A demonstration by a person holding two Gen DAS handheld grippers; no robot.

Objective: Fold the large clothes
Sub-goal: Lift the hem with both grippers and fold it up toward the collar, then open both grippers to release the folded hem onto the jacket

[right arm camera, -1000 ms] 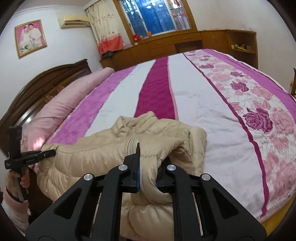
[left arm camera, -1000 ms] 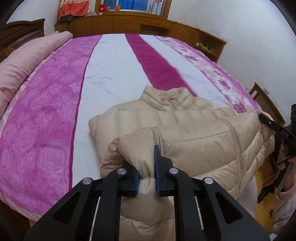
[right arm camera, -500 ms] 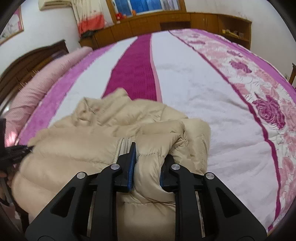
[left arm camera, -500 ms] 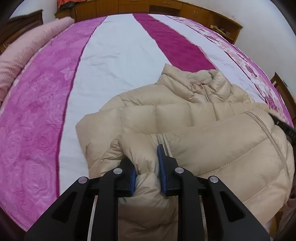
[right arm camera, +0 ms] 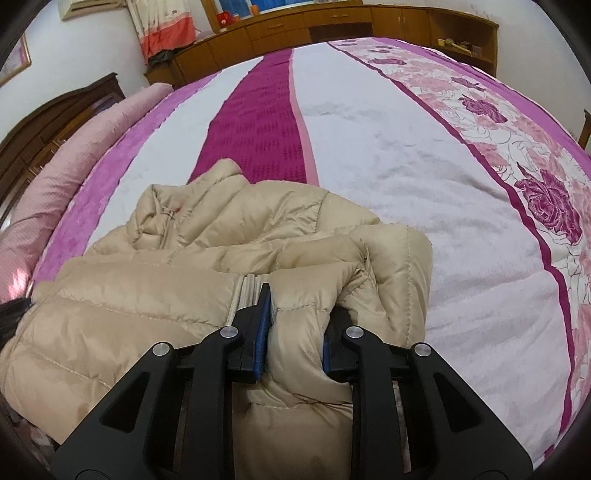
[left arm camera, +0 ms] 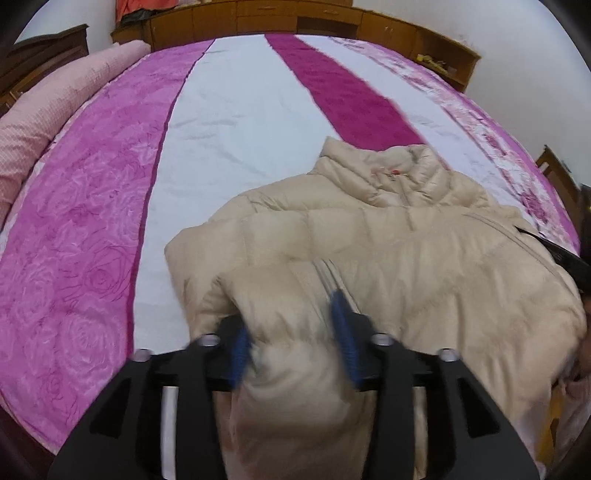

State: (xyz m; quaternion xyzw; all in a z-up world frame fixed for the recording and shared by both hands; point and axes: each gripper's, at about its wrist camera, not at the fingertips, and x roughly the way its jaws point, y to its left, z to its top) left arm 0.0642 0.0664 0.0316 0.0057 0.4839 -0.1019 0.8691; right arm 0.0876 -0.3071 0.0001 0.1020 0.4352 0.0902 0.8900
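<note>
A beige puffer jacket lies on the bed, its lower part folded up over its body, collar away from me. It also shows in the right wrist view. My left gripper has its jaws spread wider than before, blurred, with the jacket's folded hem still between them. My right gripper is shut on the other end of the folded hem, beside the zipper. The right gripper's black tip shows at the jacket's right edge in the left wrist view.
The bed cover has pink, white and magenta stripes. A pink bolster lies along the dark headboard. Wooden cabinets line the far wall. A wooden chair stands by the bed's right side.
Both grippers carried the folded hem forward and down onto the jacket's body. The left gripper's jaws have spread apart; the right gripper's have widened slightly but still pinch the fabric.
</note>
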